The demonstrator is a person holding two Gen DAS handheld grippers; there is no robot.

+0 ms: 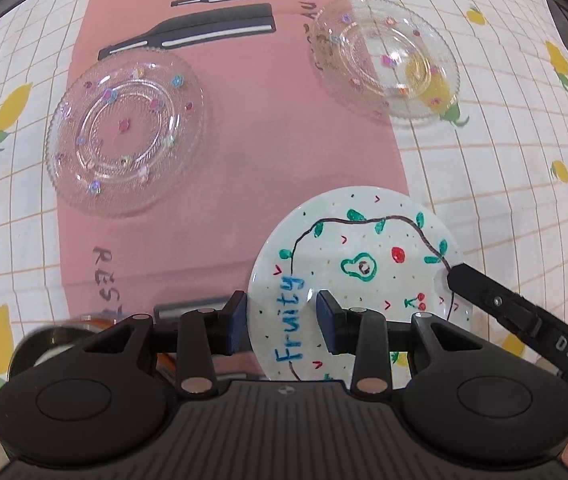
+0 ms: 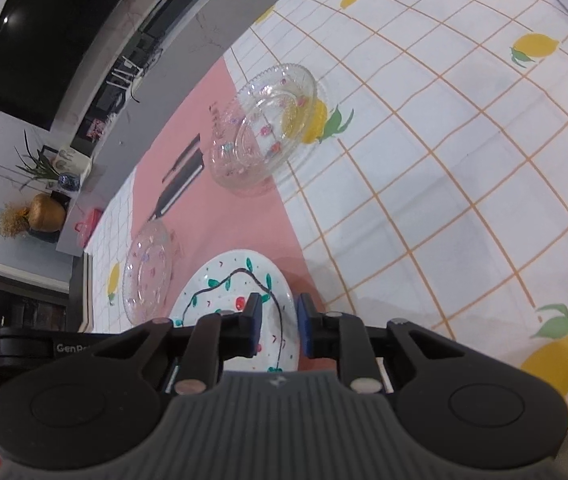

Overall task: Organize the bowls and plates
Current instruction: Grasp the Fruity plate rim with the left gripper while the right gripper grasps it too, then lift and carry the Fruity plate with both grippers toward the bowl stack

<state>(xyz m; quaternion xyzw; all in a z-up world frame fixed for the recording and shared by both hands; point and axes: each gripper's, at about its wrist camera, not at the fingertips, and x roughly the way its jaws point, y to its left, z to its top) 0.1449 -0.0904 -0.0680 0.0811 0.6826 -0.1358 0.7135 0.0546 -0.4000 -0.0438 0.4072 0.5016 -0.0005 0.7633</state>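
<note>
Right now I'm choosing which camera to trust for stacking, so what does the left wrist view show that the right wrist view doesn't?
Only the left wrist view shows the word "Fruity" on the white painted plate, a metal bowl at its lower left, and the right gripper closed on that plate's rim. Only the right wrist view shows the room: a dark screen and a gold vase. Both show the painted plate, the glass plate, the glass bowl and the pink mat.
</note>
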